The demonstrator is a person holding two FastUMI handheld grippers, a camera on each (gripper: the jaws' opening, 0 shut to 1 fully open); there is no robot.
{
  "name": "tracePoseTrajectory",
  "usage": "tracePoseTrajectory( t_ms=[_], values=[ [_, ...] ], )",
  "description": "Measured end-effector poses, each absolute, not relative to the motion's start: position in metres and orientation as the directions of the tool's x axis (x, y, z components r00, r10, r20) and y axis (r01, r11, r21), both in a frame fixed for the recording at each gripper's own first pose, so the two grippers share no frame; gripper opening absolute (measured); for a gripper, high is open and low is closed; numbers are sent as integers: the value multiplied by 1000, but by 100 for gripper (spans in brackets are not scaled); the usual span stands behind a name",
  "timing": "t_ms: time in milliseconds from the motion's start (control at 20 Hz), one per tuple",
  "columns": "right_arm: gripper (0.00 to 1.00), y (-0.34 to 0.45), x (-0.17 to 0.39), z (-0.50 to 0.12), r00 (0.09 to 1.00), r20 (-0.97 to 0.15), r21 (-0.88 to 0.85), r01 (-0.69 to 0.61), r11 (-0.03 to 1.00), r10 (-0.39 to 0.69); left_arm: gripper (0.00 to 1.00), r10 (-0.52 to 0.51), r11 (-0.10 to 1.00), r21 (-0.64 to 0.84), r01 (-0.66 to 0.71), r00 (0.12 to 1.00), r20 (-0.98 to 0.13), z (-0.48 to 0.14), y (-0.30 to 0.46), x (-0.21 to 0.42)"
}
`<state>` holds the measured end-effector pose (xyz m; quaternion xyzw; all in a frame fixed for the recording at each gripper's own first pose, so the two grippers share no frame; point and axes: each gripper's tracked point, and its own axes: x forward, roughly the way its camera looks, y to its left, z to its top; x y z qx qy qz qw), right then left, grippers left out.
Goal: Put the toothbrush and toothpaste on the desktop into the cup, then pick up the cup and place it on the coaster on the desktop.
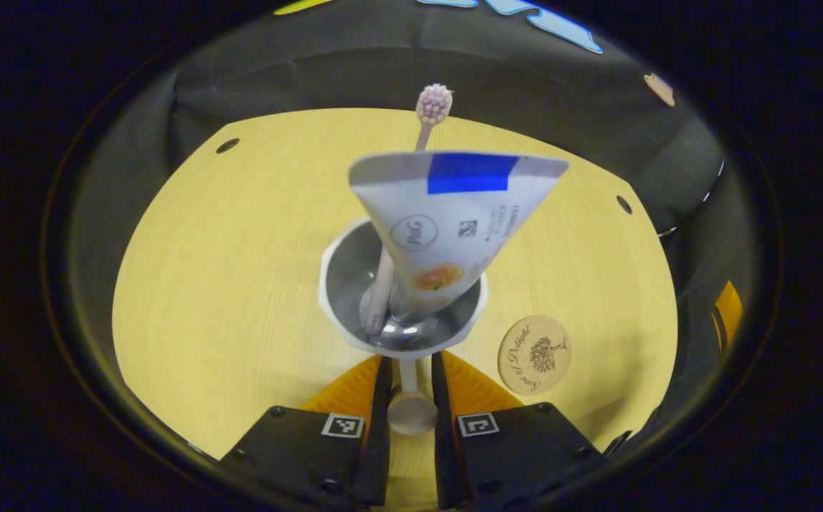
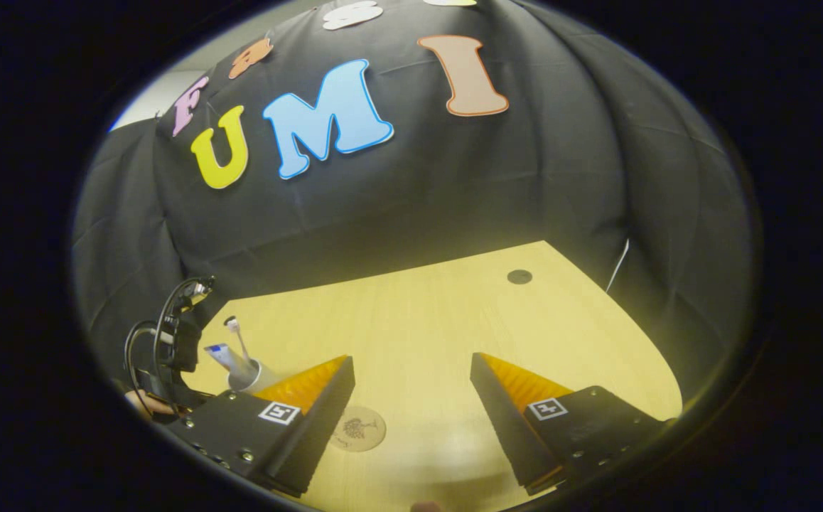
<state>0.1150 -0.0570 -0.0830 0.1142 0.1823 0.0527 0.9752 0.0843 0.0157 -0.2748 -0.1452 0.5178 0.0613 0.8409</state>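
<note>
In the left gripper view a white cup [image 1: 333, 284] with a shiny metal inside holds the pink toothbrush [image 1: 433, 105], bristles up, and the white toothpaste tube [image 1: 454, 213], flat end up. My left gripper [image 1: 409, 359] is shut on the cup's handle [image 1: 410, 411], which sits between both fingers. The round cork coaster [image 1: 534, 354] lies on the yellow desktop [image 1: 241, 249] just right of the cup. In the right gripper view my right gripper [image 2: 411, 366] is open over the desktop with nothing in it. The coaster [image 2: 357, 429] lies by its left finger, and the cup [image 2: 251, 375] stands farther left.
The desktop [image 2: 440, 320] ends at the black cloth wall behind. Small dark holes [image 1: 227, 145] mark the wood near its far corners. At the far left of the right gripper view, the other gripper's body with cables [image 2: 170, 341] is behind the cup.
</note>
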Motion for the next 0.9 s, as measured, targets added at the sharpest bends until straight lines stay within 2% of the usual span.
tracePoseTrajectory(
  t_ms=[50,450,900],
  values=[
    [100,-58,115,-82,928,-343,241,-61,969,144,29,-62,947,-198,-252,460,-886,-271,16,83],
    [100,-63,110,-80,930,-341,244,-56,968,140,29,-158,934,-290,-209,487,-859,-264,-21,84],
    [100,-74,99,-76,934,-333,245,-43,969,126,29,-231,947,-308,-92,473,-850,-247,-78,77]
  ],
)
